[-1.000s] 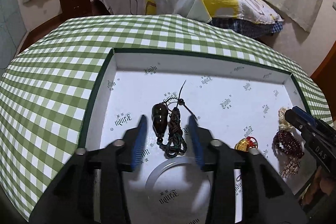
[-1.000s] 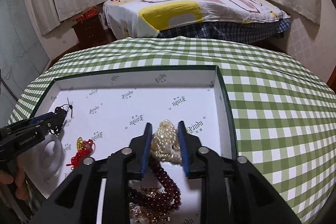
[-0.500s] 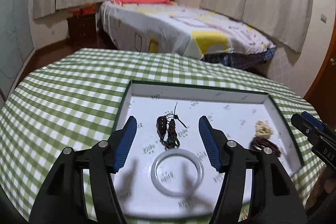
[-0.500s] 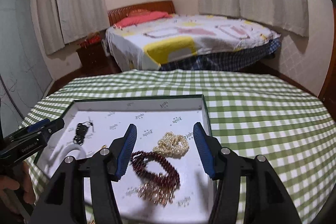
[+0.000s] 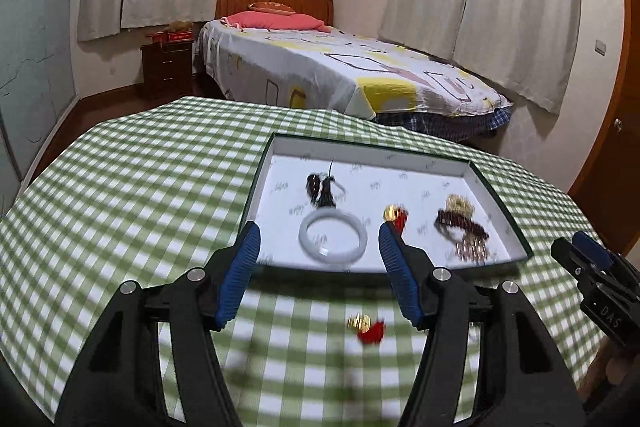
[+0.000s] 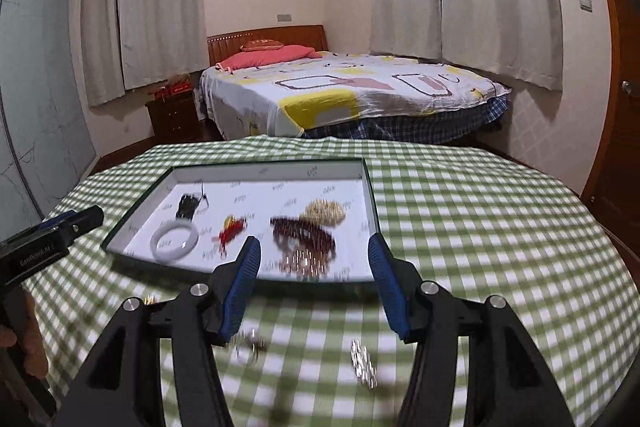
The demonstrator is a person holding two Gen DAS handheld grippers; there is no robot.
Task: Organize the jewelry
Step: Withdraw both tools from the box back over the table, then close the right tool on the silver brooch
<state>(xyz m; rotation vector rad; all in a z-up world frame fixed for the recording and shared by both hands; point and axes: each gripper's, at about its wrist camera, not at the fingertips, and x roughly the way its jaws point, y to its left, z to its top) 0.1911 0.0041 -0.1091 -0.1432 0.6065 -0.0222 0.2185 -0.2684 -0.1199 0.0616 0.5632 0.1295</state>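
Note:
A white-lined tray (image 5: 494, 201) sits on the green checked tablecloth. It holds a dark gourd pendant on a cord (image 5: 322, 189), a white bangle (image 5: 333, 241), a gold and red charm (image 5: 396, 215), a dark red bead bracelet (image 5: 460, 225) and a pearl cluster (image 5: 459, 205). My left gripper (image 5: 318, 231) hovers open and empty in front of the tray's near edge. In the right wrist view my right gripper (image 6: 313, 245) is likewise open and empty, short of the bracelet (image 6: 304, 235) and pearl cluster (image 6: 322, 213).
Loose on the cloth before the tray lie a second gold and red charm (image 5: 368, 327) and two small silvery pieces (image 6: 250, 345) (image 6: 364, 363), all blurred. A bed (image 6: 344, 95) stands beyond the table. A wooden door (image 5: 628, 115) is at the right.
Both grippers have drawn back and upward out of the tray and their jaws have widened. The pendant and the pearl cluster stay in the tray.

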